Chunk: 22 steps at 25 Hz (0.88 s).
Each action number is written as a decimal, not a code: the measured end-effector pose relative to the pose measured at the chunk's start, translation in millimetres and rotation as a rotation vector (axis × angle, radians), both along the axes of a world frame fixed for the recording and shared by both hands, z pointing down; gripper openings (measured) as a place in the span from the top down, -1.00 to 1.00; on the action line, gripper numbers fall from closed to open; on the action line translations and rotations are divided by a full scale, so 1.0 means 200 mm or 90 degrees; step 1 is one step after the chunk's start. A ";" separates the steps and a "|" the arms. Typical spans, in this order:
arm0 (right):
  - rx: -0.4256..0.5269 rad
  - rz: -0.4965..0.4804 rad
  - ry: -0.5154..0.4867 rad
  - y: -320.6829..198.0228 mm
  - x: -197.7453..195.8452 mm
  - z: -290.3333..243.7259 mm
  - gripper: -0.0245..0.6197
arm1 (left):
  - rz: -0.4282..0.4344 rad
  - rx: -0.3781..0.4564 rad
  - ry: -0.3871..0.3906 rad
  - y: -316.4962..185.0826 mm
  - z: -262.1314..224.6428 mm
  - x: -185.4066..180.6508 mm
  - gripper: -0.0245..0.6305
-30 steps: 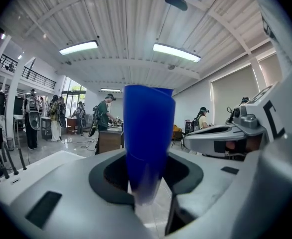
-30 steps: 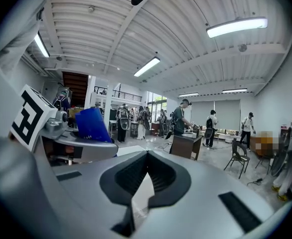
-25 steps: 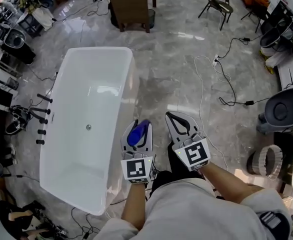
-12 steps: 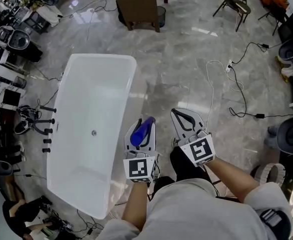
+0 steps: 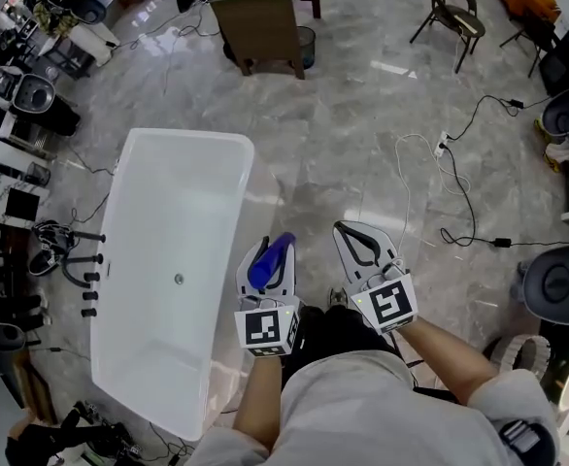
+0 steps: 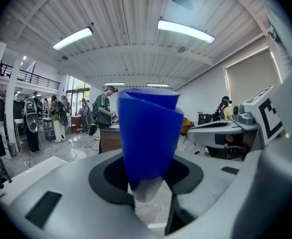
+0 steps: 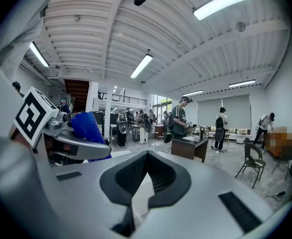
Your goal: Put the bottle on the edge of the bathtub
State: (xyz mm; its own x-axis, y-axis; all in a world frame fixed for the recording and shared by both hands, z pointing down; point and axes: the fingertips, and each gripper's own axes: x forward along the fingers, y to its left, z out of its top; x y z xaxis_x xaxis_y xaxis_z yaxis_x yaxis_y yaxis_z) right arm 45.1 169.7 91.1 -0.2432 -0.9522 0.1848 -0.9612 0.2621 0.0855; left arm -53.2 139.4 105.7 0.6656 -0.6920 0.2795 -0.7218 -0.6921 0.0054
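Two grippers showed in the head view, one in each hand. Each was made of smooth gray plastic and had one cube with black and white squares on it. The left gripper [image 5: 265, 255] was clamped on one blue bottle [image 6: 148, 133]. The bottle looked smooth and shiny. It was wide at the far end, and its thin pale end sat down between the jaws. The right gripper [image 5: 352, 229] was squeezed tight with nothing in it, its two dark pads pressed together.

One white bathtub [image 5: 168, 221] stood on the floor. It was long, with round corners and glossy sides, and it had one small round drain [image 5: 179, 280] in the bottom. The bottle was up in the air just beside the tub's near long side. It was not on the edge.

The floor [image 5: 343, 134] was gray stone with pale streaks, and it shone. One thin white cable [image 5: 401, 192] and one black cable [image 5: 469, 231] curled across it. One brown chair [image 5: 257, 29] with a flat back and one thin dark chair [image 5: 452, 3] stood far off.
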 end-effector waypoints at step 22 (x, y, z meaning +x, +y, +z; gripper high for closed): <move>-0.026 -0.019 -0.011 -0.55 0.28 0.17 0.90 | 0.142 -0.002 -0.055 -0.56 0.23 0.41 0.43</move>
State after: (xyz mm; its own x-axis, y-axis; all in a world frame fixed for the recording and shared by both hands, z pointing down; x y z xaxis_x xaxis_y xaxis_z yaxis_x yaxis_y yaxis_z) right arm 100.5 60.4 125.7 -0.2756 -0.9360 0.2192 -0.9539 0.2944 0.0577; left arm 27.8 28.1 151.9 0.7754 -0.5296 0.3439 -0.5491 -0.8344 -0.0468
